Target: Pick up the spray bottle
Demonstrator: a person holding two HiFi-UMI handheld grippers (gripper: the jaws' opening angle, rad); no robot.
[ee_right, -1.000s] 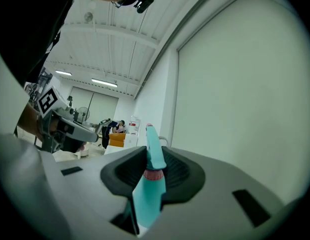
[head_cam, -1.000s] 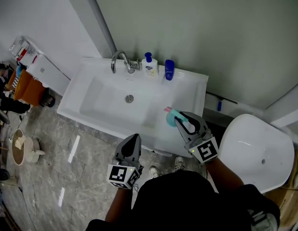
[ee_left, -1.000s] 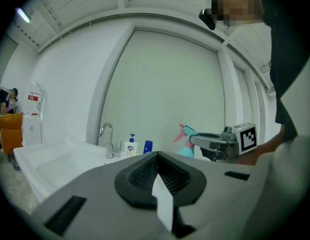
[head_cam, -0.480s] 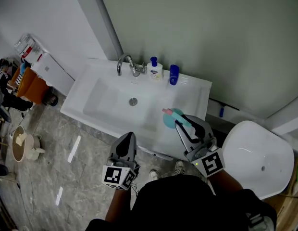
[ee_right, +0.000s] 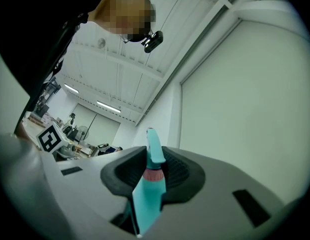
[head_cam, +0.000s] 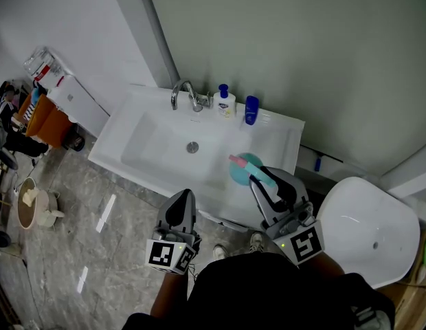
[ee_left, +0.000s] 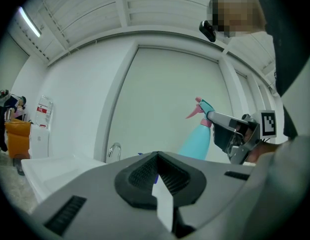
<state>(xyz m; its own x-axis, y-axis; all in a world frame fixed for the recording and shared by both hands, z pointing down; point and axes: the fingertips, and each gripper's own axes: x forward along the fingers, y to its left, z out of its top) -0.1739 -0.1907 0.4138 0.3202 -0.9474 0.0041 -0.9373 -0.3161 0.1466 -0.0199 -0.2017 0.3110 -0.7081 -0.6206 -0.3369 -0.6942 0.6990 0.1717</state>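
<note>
A teal spray bottle (head_cam: pixel 244 168) with a pink trigger hangs above the right side of the white sink (head_cam: pixel 150 128). My right gripper (head_cam: pixel 259 178) is shut on its neck. In the right gripper view the spray bottle (ee_right: pixel 149 186) stands between the pads, its nozzle pointing up past the right gripper (ee_right: pixel 153 170). The left gripper (head_cam: pixel 185 199) hovers in front of the sink's near edge, shut and holding nothing. In the left gripper view, past the left gripper (ee_left: pixel 156 170), the spray bottle (ee_left: pixel 197 142) shows at the right, held by the right gripper (ee_left: pixel 221 121).
A faucet (head_cam: pixel 186 93), a white pump bottle (head_cam: pixel 225 101) and a blue bottle (head_cam: pixel 251 110) stand along the sink's back edge. A white toilet (head_cam: pixel 367 225) is at the right. An orange bin (head_cam: pixel 44 123) and a bucket (head_cam: pixel 29 209) stand on the grey floor at the left.
The right gripper has risen with the spray bottle, which now hangs higher over the sink. The left gripper has also come up a little.
</note>
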